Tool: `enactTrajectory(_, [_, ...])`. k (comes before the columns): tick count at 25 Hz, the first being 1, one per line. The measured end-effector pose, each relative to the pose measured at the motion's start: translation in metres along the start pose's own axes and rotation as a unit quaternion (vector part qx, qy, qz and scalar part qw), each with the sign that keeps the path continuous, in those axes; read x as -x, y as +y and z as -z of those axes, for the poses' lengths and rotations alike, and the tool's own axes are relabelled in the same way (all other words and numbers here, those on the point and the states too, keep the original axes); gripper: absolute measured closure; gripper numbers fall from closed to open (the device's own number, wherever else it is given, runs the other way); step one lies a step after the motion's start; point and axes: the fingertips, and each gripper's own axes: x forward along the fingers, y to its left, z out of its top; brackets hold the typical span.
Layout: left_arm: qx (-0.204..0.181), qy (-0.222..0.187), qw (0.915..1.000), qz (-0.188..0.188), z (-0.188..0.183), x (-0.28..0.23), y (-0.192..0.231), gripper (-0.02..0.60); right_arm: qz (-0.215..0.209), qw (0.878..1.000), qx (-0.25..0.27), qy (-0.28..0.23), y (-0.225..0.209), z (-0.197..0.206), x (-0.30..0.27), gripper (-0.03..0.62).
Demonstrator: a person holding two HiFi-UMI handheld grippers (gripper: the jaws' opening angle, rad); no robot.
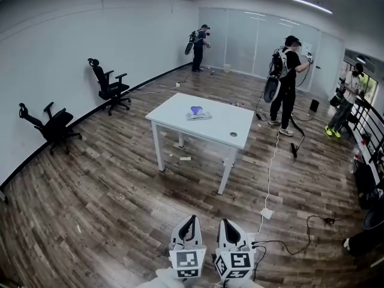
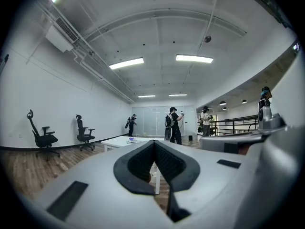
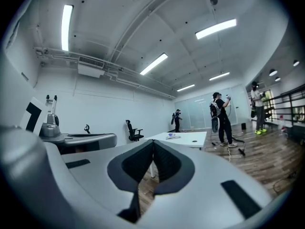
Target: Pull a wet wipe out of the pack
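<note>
1. Left gripper (image 1: 191,219) is held low at the bottom of the head view. Its fingers (image 2: 137,165) are clenched tip to tip with nothing between them.
2. Right gripper (image 1: 222,222) is just beside the left one. Its fingers (image 3: 135,164) are also clenched together and empty.
3. Both grippers are over the wooden floor (image 1: 108,185), well apart from the surface (image 1: 223,122), a white table mid-room.
4. Wet wipe pack (image 1: 198,115) lies flat on the surface toward its far-left part, with a purple bit (image 1: 196,109) on top. Neither gripper is touching it.
5. There is a small dark round thing (image 1: 233,134) on the surface near its right edge.
6. An office chair (image 1: 111,86) stands upright by the left wall, and a second chair (image 1: 51,125) is tipped over nearer the camera.
7. Three people stand in the background: one at the far wall (image 1: 198,45), one right of the surface (image 1: 287,83), one by the railing (image 1: 347,99).
8. A white cable (image 1: 270,174) runs along the floor on the right.
</note>
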Motion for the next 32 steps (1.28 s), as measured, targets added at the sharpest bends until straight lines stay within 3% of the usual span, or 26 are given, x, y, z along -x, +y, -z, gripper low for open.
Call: enactTrajectory(32, [0.003,0.004,0.9996,0.026,-0.002,-0.242,0.096,0.581,0.017,1.000,-0.015,0.002,-0.058,-0.031,-0.261,0.585])
